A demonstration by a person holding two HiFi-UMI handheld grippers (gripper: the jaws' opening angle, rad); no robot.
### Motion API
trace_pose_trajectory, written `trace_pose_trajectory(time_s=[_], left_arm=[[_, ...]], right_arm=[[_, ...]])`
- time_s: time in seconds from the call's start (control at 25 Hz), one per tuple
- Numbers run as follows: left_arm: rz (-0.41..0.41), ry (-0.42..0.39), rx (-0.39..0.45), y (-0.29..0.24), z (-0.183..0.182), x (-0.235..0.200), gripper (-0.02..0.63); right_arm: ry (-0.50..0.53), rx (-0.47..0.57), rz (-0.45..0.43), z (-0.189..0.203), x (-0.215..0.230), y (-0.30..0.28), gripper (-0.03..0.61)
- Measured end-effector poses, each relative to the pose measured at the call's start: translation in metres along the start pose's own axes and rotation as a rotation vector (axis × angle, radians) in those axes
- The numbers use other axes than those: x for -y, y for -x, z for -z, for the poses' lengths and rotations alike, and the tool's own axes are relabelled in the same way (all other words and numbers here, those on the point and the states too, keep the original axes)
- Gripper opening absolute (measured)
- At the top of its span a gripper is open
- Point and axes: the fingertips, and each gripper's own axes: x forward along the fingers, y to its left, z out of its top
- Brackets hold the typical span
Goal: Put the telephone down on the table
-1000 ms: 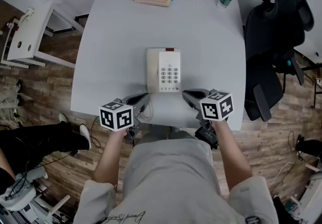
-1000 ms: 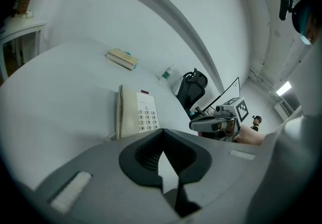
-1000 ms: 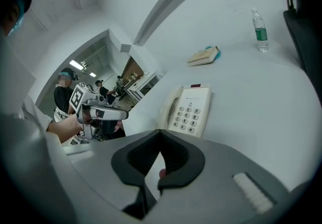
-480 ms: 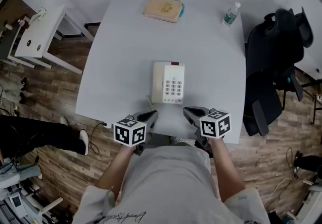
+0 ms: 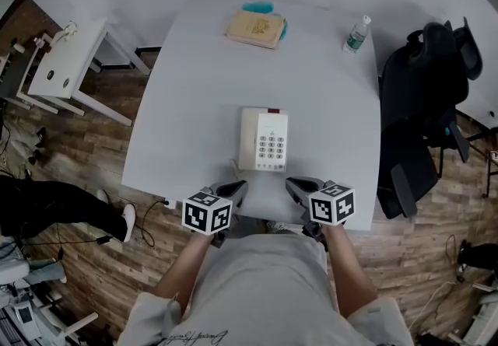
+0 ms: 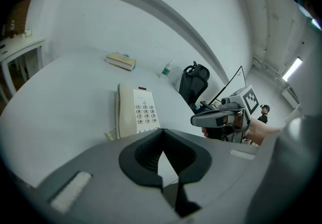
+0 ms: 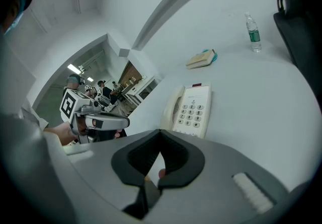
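A cream telephone [image 5: 264, 140] lies flat on the white table [image 5: 194, 88], handset in its cradle on the left side, coiled cord at its near left corner. It also shows in the left gripper view as the telephone [image 6: 135, 109] and in the right gripper view as the telephone [image 7: 188, 109]. My left gripper [image 5: 237, 187] hovers at the table's near edge, left of the phone's near end, shut and empty. My right gripper [image 5: 292, 184] sits to the phone's near right, shut with nothing in it. Neither touches the phone.
A tan book [image 5: 255, 27] on something teal lies at the table's far side, a water bottle [image 5: 355, 34] stands at the far right corner. A black office chair [image 5: 424, 103] is right of the table, a small white side table [image 5: 58, 64] to the left. A person's leg [image 5: 54, 208] is on the floor at left.
Both grippers have drawn back from the phone toward the table's near edge and slightly closer together. The phone stays flat on the table.
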Motion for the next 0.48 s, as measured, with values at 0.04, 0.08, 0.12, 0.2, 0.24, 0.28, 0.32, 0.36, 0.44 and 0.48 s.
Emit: trace_pose_trajectory(time_s=[0.04,0.08,0.12,0.2,0.24,0.28,0.32,0.36,0.44,0.48], left_arm=[[-0.003,-0.001,0.001,0.0004,-0.0007,-0.0007,0.017],[-0.006,-0.001,0.002,0.0007,-0.0009,-0.0018,0.017],[-0.009,-0.001,0.001,0.0009,-0.0007,-0.0030,0.017],[-0.011,-0.001,-0.005,0.0004,0.0006,-0.0049,0.017],[-0.011,-0.001,-0.008,-0.0001,0.0016,-0.0053,0.017],[-0.011,-0.001,-0.011,-0.0004,0.0025,-0.0053,0.017],[-0.011,0.000,-0.013,-0.0002,0.0032,-0.0051,0.017],[-0.011,0.003,-0.013,0.0001,0.0037,-0.0049,0.017],[-0.009,0.007,-0.015,0.0008,0.0046,-0.0043,0.017],[-0.008,0.009,-0.015,0.0012,0.0051,-0.0041,0.017]], right_arm=[[0.000,-0.001,0.000,0.0005,0.0002,0.0000,0.005],[0.000,-0.002,-0.001,0.0009,0.0002,-0.0003,0.005],[0.001,-0.003,-0.001,0.0011,-0.0001,-0.0009,0.006],[0.004,-0.007,-0.003,0.0015,-0.0010,-0.0023,0.005],[0.004,-0.009,-0.004,0.0021,-0.0013,-0.0030,0.005],[0.005,-0.012,-0.005,0.0030,-0.0016,-0.0034,0.006],[0.004,-0.014,-0.005,0.0038,-0.0019,-0.0036,0.006],[0.003,-0.016,-0.005,0.0048,-0.0022,-0.0037,0.006],[-0.002,-0.017,-0.004,0.0065,-0.0027,-0.0034,0.006],[-0.005,-0.018,-0.003,0.0073,-0.0029,-0.0033,0.005]])
